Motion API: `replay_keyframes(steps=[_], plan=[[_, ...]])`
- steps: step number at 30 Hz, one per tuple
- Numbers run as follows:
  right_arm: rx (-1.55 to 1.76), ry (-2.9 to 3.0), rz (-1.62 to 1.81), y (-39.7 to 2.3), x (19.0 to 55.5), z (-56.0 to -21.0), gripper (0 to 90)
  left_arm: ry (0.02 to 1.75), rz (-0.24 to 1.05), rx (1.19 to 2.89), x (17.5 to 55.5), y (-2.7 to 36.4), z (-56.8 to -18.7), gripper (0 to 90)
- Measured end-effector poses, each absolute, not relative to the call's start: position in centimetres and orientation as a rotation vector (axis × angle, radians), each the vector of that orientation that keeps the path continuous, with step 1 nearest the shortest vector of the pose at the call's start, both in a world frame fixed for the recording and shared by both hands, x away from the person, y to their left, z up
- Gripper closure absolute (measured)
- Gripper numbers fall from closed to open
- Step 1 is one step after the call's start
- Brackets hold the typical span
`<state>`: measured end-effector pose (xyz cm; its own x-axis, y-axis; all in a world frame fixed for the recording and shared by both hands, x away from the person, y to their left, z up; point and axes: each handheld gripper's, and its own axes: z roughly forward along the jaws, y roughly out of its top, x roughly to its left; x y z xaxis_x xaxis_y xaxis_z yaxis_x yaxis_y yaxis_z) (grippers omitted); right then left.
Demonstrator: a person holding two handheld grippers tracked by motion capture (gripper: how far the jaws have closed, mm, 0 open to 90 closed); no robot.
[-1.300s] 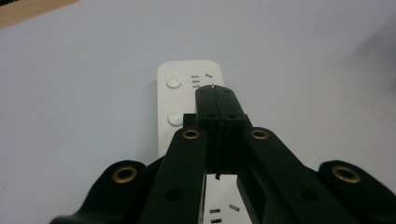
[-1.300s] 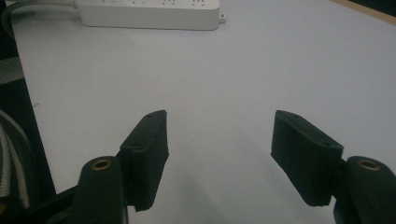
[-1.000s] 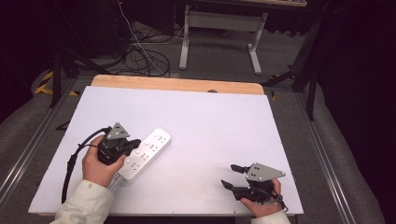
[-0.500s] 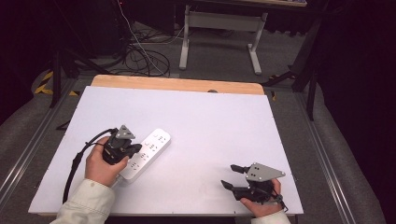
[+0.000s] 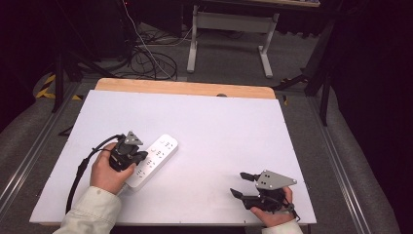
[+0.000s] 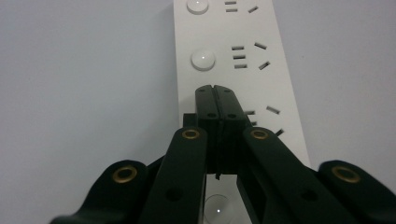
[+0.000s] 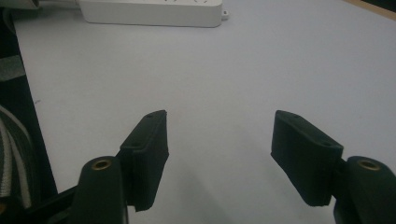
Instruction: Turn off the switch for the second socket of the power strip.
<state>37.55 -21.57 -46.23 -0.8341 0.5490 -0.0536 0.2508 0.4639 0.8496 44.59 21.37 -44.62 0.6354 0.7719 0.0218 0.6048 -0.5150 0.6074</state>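
A dim workshop with cables on the floor is surrounding a white-topped table [image 5: 219,126] with a wooden strip along its far edge. The long white plastic power strip [image 5: 152,160], with its round switch buttons and slotted sockets, is lying diagonally towards the near left corner of the table, well apart from the right edge.

The left gripper [image 5: 139,157] is hovering right over the strip's middle; in the left gripper view its fingers [image 6: 216,95] are pressed fully together with nothing between them, their tip sitting beside a socket group and just below one round white button [image 6: 203,59]. This is looking like the button-pressing step, with the closed tip being used as a poker, though I cannot tell whether it is touching the strip's face.

The right gripper [image 5: 243,184] is resting near the near right corner, its fingers [image 7: 147,140] spread wide over bare table and holding nothing, with the strip's end [image 7: 154,11] lying far ahead of them.

The next move is probably calling for the left tip to be lined up squarely over a button and pushed straight down, while the strip is being kept from sliding
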Motion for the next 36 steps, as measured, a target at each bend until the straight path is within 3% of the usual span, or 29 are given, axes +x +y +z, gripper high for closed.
replay_keyframes(steps=[36], plan=[[0.682,2.399,1.317,-21.46,37.48,-46.24,37.0,1.065,0.409,2.254,44.26,21.76,-45.39,90.0]])
